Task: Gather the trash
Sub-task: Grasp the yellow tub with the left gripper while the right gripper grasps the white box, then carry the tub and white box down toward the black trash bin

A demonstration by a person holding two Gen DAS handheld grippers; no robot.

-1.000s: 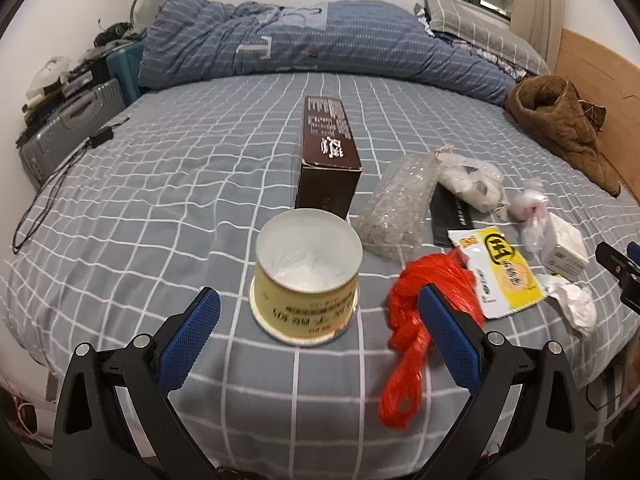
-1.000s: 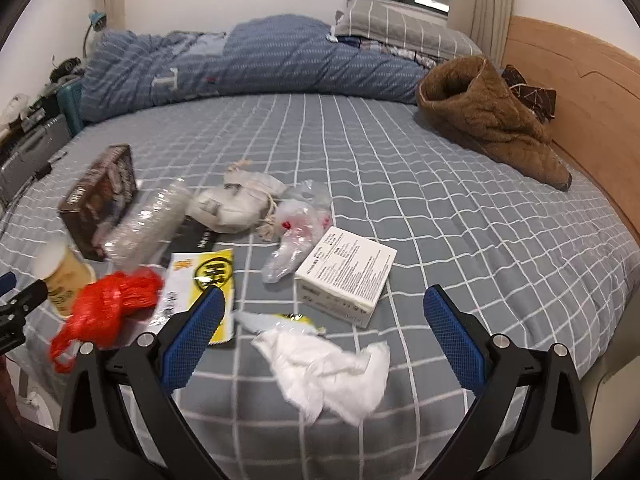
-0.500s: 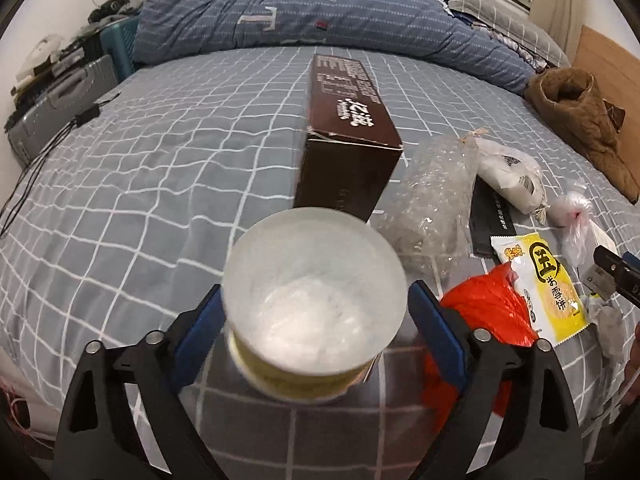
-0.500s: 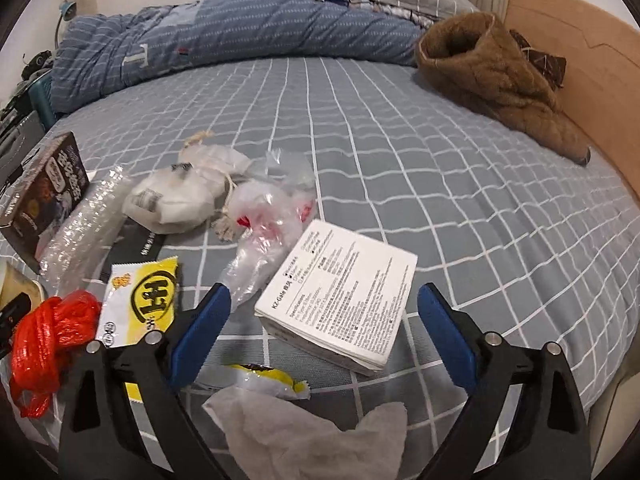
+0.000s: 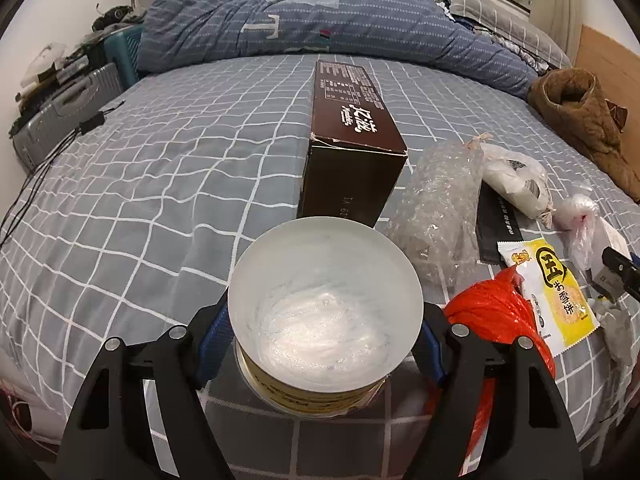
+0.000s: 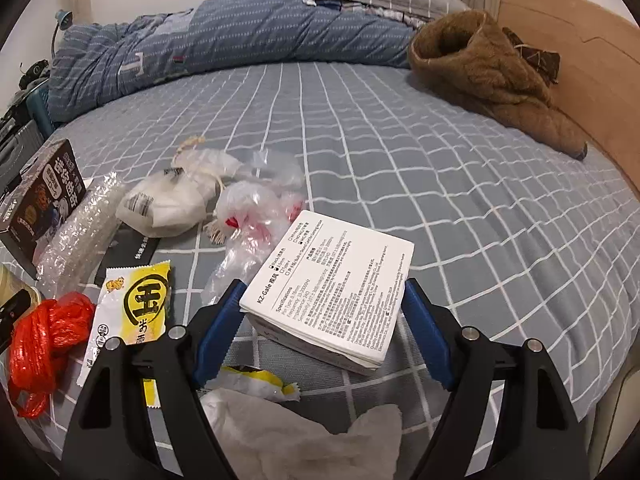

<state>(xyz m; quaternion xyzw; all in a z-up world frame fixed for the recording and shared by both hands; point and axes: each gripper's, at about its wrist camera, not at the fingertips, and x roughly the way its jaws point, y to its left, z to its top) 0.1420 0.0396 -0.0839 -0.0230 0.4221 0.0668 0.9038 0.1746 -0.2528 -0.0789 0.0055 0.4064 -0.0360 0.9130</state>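
Surface: bed (image 5: 160, 184) with grey sheet in white grid; all trash lies on it.
Left tool (image 5: 324, 344): jaws have just been closing; blue pads now sit at either side of the round yellow-labelled tub with translucent lid (image 5: 326, 312). Contact looks made on both sides, though the lid hides the pad faces.
Tub position: upright on the bed, just in front of the dark brown cardboard box (image 5: 352, 156).
Brown box: lies lengthwise, pointing away toward the folded blue striped duvet (image 5: 320, 16).
Right of tub: crumpled clear bubble wrap (image 5: 436, 208) beside the box; red plastic bag (image 5: 496, 316) just beside the right pad.
Yellow snack wrapper (image 5: 552, 292): flat, next to the red bag, on its far side from the tub.
Right tool (image 6: 320, 332): jaws have just been closing; flat white printed box (image 6: 336, 284) sits between the pads. Left pad touches its corner; a narrow gap seems to remain at the right pad, so no grip confirmed.
White box position: flat on the bed, near its front edge.
Below white box: crumpled white tissue (image 6: 296, 436) between the tool's arms.
Behind white box: clear plastic bag with red bits (image 6: 256, 216) and white drawstring pouch (image 6: 168, 204).
Far right: brown fleece garment (image 6: 488, 76) against the wooden headboard (image 6: 592, 64).
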